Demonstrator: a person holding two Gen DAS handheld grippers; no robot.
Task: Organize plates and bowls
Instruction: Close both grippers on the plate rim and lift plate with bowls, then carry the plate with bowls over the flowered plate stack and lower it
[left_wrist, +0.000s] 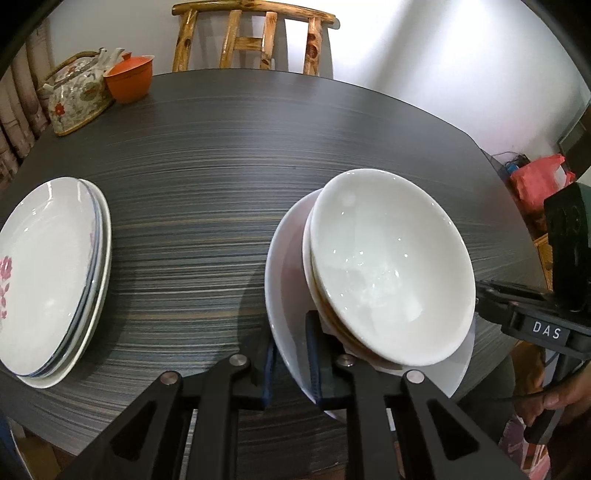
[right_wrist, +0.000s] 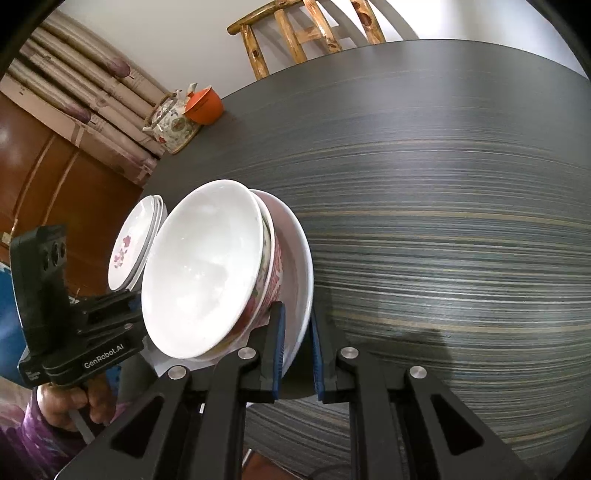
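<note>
On the dark striped worktop, the stack of white flowered plates is lying at left. The left gripper and right gripper are each pinching the wide white plate's rim, carrying stacked white bowls. Judging by this, an even, level lift comes next.

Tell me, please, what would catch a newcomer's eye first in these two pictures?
First, the white bowls nested in a large white plate near the table's front edge, with the left gripper and the right gripper each clamped on that plate's rim from opposite sides. Next, the stack of plates off to one side, then the orange cup and floral teapot at the far edge.
</note>
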